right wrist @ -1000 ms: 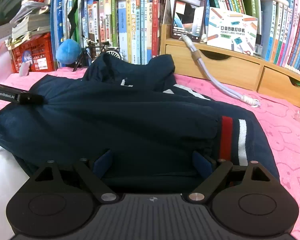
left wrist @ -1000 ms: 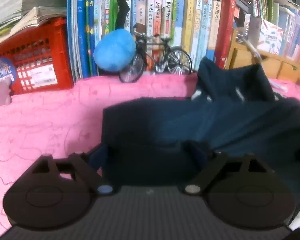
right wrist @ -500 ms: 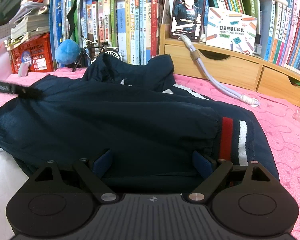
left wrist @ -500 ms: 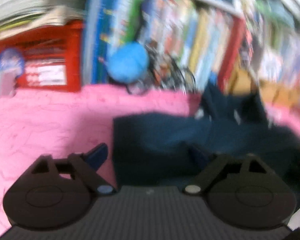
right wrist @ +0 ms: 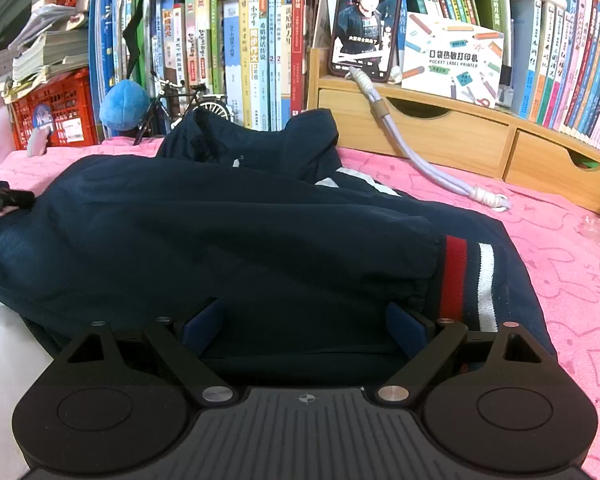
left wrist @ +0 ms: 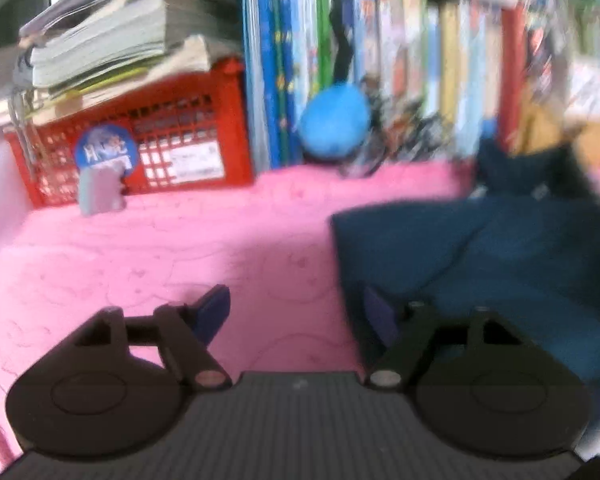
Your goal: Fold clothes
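Right wrist view: my right gripper (right wrist: 304, 322) gapes over the limp, light navy jacket (right wrist: 228, 240); I judge its striped cuff (right wrist: 470, 280) firmest.

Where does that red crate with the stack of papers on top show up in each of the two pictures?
Left wrist view: red crate at upper left, behind the pink cloth.
Right wrist view: red crate small, at the far left edge.
Shared landmark: the blue plush ball just right of the crate.

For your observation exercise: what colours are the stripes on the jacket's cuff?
Red and white stripes on the navy cuff, clearest in the right wrist view.
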{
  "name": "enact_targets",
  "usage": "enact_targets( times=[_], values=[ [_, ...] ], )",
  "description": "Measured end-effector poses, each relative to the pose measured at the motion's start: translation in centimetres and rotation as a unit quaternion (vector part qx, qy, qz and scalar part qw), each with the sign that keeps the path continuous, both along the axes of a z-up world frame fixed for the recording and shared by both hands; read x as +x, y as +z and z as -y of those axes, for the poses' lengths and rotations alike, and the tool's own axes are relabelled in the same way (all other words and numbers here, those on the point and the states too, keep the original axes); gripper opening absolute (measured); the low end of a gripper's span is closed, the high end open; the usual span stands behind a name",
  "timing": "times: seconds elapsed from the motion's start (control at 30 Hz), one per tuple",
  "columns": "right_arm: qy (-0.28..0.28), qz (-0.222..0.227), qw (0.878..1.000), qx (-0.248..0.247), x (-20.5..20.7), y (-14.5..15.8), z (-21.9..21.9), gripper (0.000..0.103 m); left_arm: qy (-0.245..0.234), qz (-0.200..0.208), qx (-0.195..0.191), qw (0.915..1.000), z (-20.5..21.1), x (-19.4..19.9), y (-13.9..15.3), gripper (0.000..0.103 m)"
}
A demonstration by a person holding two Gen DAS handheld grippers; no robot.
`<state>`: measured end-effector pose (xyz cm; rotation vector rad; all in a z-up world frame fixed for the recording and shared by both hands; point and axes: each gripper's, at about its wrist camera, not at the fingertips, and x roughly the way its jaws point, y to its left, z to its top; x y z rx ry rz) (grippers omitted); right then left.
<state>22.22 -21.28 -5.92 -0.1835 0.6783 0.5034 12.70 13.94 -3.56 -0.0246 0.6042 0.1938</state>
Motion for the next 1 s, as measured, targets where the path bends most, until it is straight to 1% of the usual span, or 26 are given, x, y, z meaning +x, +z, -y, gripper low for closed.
enact_targets(
  times=[0.07,0.17,0.2,0.23,0.27,0.3,0.33,0.4,0.43,0.5,0.53,0.63,0.67,0.7,0.77,0.8,0.83,0.9,0.93,0.97,1.0],
  values=[
    [0.0,-0.001,1.0,0.001,0.0,0.0,0.0,0.089,-0.024,0.012,-0.006,0.9996,0.8,-1.7,0.9,0.078],
    [0.0,-0.001,1.0,0.001,0.0,0.0,0.0,0.089,-0.061,-0.002,0.012,0.9981,2.2,-3.7,1.4,0.084],
    [0.0,-0.001,1.0,0.0,0.0,0.0,0.0,0.089,-0.066,-0.014,0.029,0.9973,2.7,-3.9,1.1,0.084],
    [0.0,-0.001,1.0,0.0,0.0,0.0,0.0,0.089,-0.064,-0.032,0.054,0.9959,3.1,-3.9,0.3,0.084],
    [0.0,-0.001,1.0,0.0,0.0,0.0,0.0,0.089,-0.061,-0.048,0.075,0.9942,3.2,-3.9,-0.5,0.087],
    [-0.001,-0.001,1.0,0.0,0.0,0.0,0.0,0.089,-0.057,-0.05,0.074,0.9944,2.8,-4.1,-0.8,0.088],
    [-0.001,-0.001,1.0,-0.001,0.0,0.0,0.0,0.09,-0.052,-0.044,0.06,0.9959,2.3,-4.4,-0.8,0.091],
    [-0.001,0.0,1.0,-0.002,0.0,0.0,0.0,0.09,-0.031,-0.045,0.032,0.998,1.4,-4.7,-0.3,0.091],
    [-0.001,0.0,1.0,-0.002,-0.1,0.0,-0.1,0.09,-0.025,-0.045,0.035,0.9981,1.4,-4.8,-0.1,0.091],
    [-0.001,0.001,1.0,-0.003,-0.1,0.0,-0.1,0.09,-0.02,-0.04,0.07,0.9966,2.2,-5.3,0.5,0.091],
    [-0.001,0.002,1.0,-0.004,-0.1,0.0,-0.1,0.09,-0.022,-0.033,0.07,0.9968,2.4,-5.8,1.0,0.088],
    [-0.001,0.002,1.0,-0.005,-0.1,0.0,-0.1,0.09,-0.047,-0.004,0.027,0.9985,2.8,-7.1,2.5,0.087],
    [-0.001,0.002,1.0,-0.005,-0.1,0.0,-0.1,0.09,-0.055,-0.002,0.02,0.9983,3.1,-7.3,2.7,0.087],
    [-0.001,0.002,1.0,-0.006,-0.1,0.0,-0.1,0.09,-0.054,-0.011,0.033,0.9979,3.5,-7.2,2.5,0.087],
    [-0.002,0.001,1.0,-0.006,-0.1,0.0,-0.2,0.09,-0.037,-0.039,0.061,0.9967,3.6,-6.7,1.0,0.088],
    [-0.002,0.001,1.0,-0.006,-0.1,0.0,-0.1,0.09,-0.027,-0.053,0.073,0.9955,3.6,-6.5,0.1,0.091],
    [-0.002,0.0,1.0,-0.006,-0.1,0.0,-0.1,0.09,-0.016,-0.059,0.065,0.996,3.4,-6.5,-0.1,0.092],
    [-0.002,0.001,1.0,-0.007,-0.1,0.0,-0.2,0.09,0.011,-0.057,0.016,0.9982,2.8,-6.8,0.3,0.091],
    [-0.002,0.001,1.0,-0.008,-0.1,0.0,-0.2,0.091,0.024,-0.056,-0.008,0.9981,2.5,-7.0,0.5,0.085],
    [-0.005,0.002,1.0,-0.011,-0.5,0.2,-0.2,0.091,0.027,-0.05,-0.021,0.9981,2.5,-7.3,0.9,0.083],
    [-0.009,0.004,1.0,-0.015,-0.8,0.4,-0.2,0.091,0.017,-0.04,-0.024,0.9988,2.9,-7.9,1.5,0.083]
  ],
)
